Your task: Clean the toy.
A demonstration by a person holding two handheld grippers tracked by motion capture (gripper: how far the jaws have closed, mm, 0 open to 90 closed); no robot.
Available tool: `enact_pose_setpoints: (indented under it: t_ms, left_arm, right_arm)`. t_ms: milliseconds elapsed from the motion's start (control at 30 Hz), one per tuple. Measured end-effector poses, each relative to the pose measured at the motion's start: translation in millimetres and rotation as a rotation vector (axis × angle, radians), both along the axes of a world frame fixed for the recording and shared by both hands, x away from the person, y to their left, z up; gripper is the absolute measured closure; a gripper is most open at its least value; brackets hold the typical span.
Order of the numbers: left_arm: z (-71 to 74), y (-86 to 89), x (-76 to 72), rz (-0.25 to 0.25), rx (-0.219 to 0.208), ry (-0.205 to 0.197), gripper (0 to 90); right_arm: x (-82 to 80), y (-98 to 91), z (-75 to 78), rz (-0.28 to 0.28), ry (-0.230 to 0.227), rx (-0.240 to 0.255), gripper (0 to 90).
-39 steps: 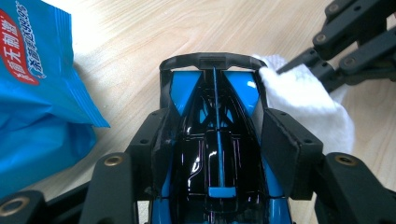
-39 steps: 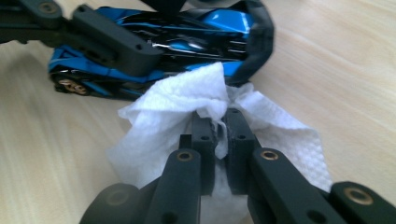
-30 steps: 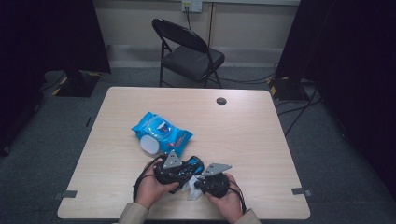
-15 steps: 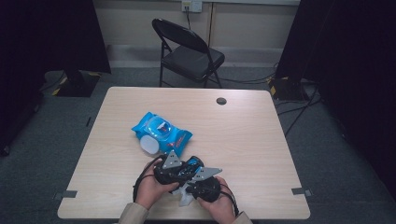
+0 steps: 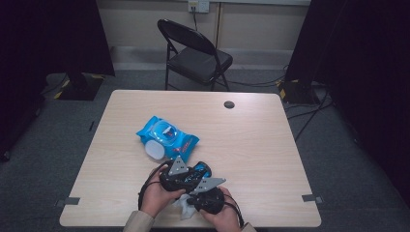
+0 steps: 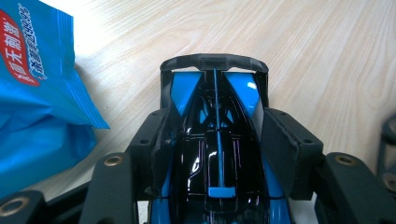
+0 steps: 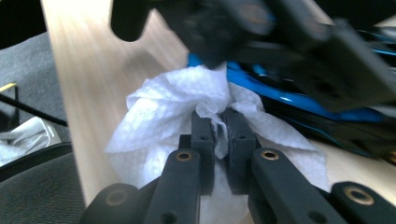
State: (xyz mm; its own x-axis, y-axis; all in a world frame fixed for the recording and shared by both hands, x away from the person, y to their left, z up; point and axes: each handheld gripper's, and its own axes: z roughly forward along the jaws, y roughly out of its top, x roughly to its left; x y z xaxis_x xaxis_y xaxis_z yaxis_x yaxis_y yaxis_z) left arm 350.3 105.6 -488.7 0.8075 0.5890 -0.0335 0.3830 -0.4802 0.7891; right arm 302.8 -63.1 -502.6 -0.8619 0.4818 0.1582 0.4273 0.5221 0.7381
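Observation:
A glossy blue and black toy racing car (image 6: 217, 154) sits nose-out between my left gripper's (image 6: 217, 135) pads (image 6: 281, 142), which are shut on its sides. In the high view the left gripper (image 5: 196, 174) holds the car (image 5: 203, 170) just above the table's near edge. My right gripper (image 7: 219, 122) is shut on a crumpled white wipe (image 7: 159, 112), which touches the blue underside of the car (image 7: 289, 99). In the high view the right gripper (image 5: 193, 197) sits close under the left one, with the wipe (image 5: 183, 208) bunched below it.
A blue packet of wet wipes (image 5: 167, 137) with its white lid flipped open lies on the wooden table (image 5: 251, 140), just beyond the left gripper; it also fills the left edge of the left gripper view (image 6: 32, 93). A black folding chair (image 5: 193, 53) stands behind the table.
My right hand has slid left with the wipe, tucking closer under the left gripper and the car. The left hand has stayed put.

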Motion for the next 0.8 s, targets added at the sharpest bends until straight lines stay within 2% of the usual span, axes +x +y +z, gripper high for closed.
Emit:
enact_pose_setpoints:
  t_ms: [133, 333, 467, 533, 700, 800]
  left_arm:
    - [-1.3, 0.9, -1.3, 0.006, -0.014, -0.003, 43.7]
    - [0.2, -0.2, -1.5, -0.002, 0.009, -0.008, 43.3]
    - [0.2, -2.5, -1.2, 0.001, 0.019, -0.013, 37.4]
    - [2.5, -3.0, -1.1, 0.008, 0.005, -0.003, 32.0]
    - [14.4, -6.1, -5.7, -0.013, -0.005, -0.024, 29.6]
    - [20.8, -11.3, -12.0, -0.044, -0.004, -0.036, 28.9]
  right_arm:
    - [-0.6, 1.2, -1.1, 0.006, 0.023, 0.024, 84.5]
    - [-0.7, -7.5, 2.0, 0.020, 0.017, 0.017, 84.3]
    - [2.3, -23.8, 5.8, 0.002, 0.015, 0.027, 84.1]
    - [4.5, -33.9, 7.6, -0.010, 0.013, 0.026, 84.0]
    - [8.6, -57.1, 10.9, -0.045, 0.009, 0.013, 83.2]
    - [9.1, -66.8, 12.4, -0.058, 0.004, 0.005, 81.8]
